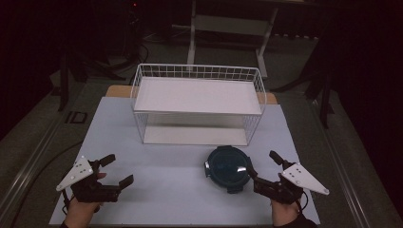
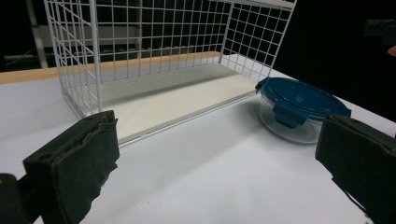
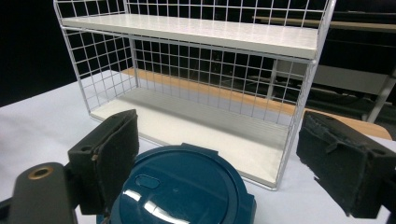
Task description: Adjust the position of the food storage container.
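Note:
A round clear container with a dark teal clip lid (image 1: 227,168) stands on the white table in front of the wire rack (image 1: 197,102). My right gripper (image 1: 263,164) is just to its right, open, and its near jaw lies close against the container's rim. In the right gripper view the lid (image 3: 182,191) sits low between the wide-spread jaws of that gripper (image 3: 219,140), closer to the left pad. My left gripper (image 1: 119,169) is open over bare table at the front left, holding nothing. In the left gripper view the container (image 2: 299,105) stands off to the right.
The white wire rack (image 3: 196,84) has a lower shelf (image 2: 177,95) and an upper shelf (image 1: 199,95), both bare. The white table top (image 1: 171,180) ends in a wooden strip behind the rack. Dark floor and furniture legs surround the table.

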{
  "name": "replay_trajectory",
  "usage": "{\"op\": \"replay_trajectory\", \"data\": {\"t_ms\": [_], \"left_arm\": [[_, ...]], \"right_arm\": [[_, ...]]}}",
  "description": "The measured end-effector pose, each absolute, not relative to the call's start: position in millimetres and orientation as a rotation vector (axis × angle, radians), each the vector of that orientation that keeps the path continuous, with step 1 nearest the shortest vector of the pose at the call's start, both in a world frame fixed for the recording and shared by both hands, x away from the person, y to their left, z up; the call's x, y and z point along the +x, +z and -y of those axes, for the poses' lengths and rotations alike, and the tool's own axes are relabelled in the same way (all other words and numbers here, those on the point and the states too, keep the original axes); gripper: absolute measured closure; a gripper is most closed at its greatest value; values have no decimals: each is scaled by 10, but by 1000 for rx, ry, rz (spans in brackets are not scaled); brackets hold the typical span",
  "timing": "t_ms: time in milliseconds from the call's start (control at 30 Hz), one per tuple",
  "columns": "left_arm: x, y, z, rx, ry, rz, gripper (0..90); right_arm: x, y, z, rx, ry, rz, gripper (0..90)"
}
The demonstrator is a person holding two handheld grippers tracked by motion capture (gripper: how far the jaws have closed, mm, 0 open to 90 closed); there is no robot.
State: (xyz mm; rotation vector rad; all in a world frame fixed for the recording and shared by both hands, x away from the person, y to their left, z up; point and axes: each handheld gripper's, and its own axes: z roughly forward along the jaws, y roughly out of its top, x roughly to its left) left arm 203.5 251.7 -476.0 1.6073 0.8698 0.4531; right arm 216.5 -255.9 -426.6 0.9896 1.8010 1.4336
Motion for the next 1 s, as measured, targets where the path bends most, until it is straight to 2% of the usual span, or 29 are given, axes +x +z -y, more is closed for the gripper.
{"op": "replay_trajectory", "data": {"t_ms": [467,767,867,1000], "left_arm": [[2037,-4764,-2522,1611,455,-871,0],[2044,-4770,-2519,1614,453,-871,0],[2045,-4772,-2521,1614,453,-871,0],[2045,-4772,-2518,1615,453,-870,0]], "right_arm": [[2394,-4096,2588,959,1442,-1845,121],[2684,-4165,2641,1029,1436,-1940,128],[2789,-4273,2658,1057,1390,-1989,186],[2881,-4410,2687,1097,1323,-2038,338]]}}
